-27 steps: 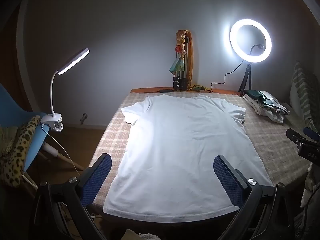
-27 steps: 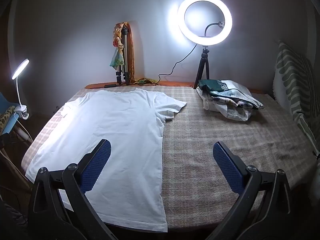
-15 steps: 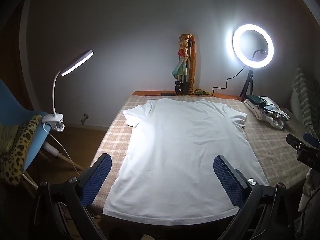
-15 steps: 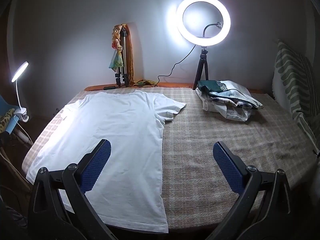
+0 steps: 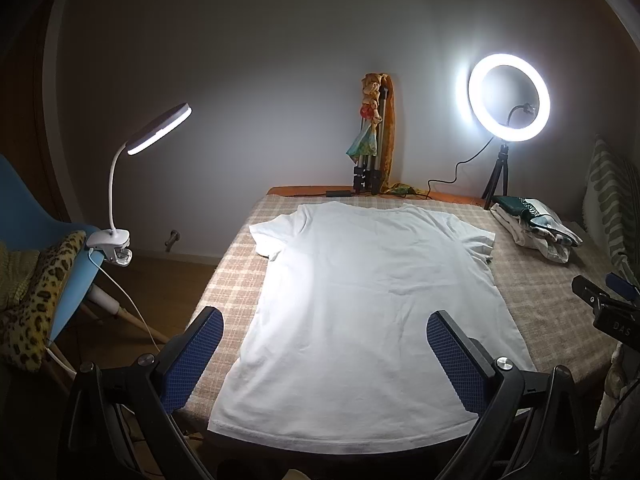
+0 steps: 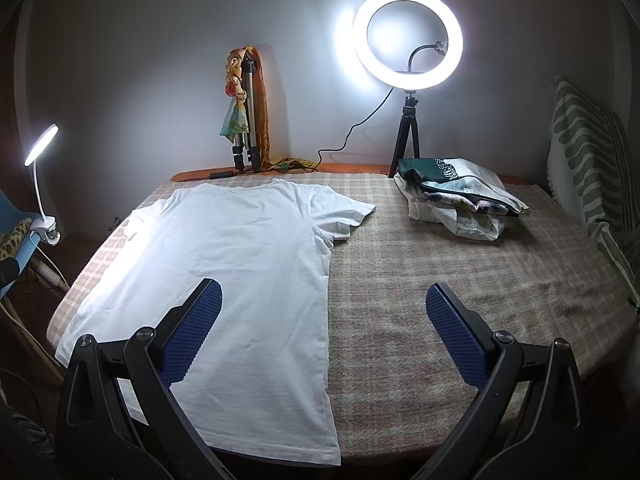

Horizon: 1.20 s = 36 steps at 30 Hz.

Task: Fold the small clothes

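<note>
Since the earlier frames the left gripper [image 5: 324, 354] has tipped downward a little, so the ring light [image 5: 509, 97] and desk lamp [image 5: 159, 129] sit lower in its view; the right gripper [image 6: 324, 334] has barely shifted. The white T-shirt [image 5: 372, 308] has not moved.

The T-shirt lies flat and unfolded on the checked tablecloth [image 6: 460, 264] covering the table, filling the centre of the left view and the left half of the right view [image 6: 224, 276], its collar toward the wall and its hem at the near edge. A pile of other clothes [image 6: 460, 204] sits well apart, in the upper right of the right view, below the ring light [image 6: 408, 34].

Both grippers hover above the near edge with their blue fingers [image 5: 196, 360] spread wide, holding nothing. The right gripper's fingers [image 6: 456, 340] straddle the shirt's side seam, one over cloth, one over bare tablecloth.

No fold looks started, I'd say. The risk from here seems to be the pinch: thin cotton on a soft tablecloth, so a low grab could catch the tablecloth too and drag it. The hem sits right at the table's edge, so a careless pull could slide the shirt off. The desk lamp's glare washes out the left side, which may hide creases.
</note>
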### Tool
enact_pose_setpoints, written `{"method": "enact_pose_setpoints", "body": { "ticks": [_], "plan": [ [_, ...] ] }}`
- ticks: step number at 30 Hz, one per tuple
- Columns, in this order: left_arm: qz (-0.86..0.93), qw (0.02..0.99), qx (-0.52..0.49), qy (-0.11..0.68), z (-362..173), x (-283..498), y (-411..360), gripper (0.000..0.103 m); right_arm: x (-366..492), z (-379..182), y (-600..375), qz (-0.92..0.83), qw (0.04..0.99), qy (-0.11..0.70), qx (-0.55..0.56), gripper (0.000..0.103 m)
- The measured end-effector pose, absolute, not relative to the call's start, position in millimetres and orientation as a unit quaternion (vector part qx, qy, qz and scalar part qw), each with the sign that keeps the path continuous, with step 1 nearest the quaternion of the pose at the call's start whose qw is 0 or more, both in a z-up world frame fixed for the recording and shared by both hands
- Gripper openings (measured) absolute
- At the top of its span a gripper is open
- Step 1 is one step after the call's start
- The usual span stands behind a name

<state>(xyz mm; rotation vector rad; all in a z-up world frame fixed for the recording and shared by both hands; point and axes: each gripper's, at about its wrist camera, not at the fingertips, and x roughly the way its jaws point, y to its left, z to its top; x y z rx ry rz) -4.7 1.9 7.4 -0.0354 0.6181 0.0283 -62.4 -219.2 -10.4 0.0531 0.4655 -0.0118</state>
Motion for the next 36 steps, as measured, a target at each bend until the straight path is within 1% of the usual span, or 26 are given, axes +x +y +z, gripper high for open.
{"method": "enact_pose_setpoints", "body": {
  "ticks": [36],
  "plan": [
    [0.016,0.953,-0.014,0.303,9,-2,7,0.102,-62,-12,-220,-0.005,0.972,0.233,0.029,0.103]
  ]
}}
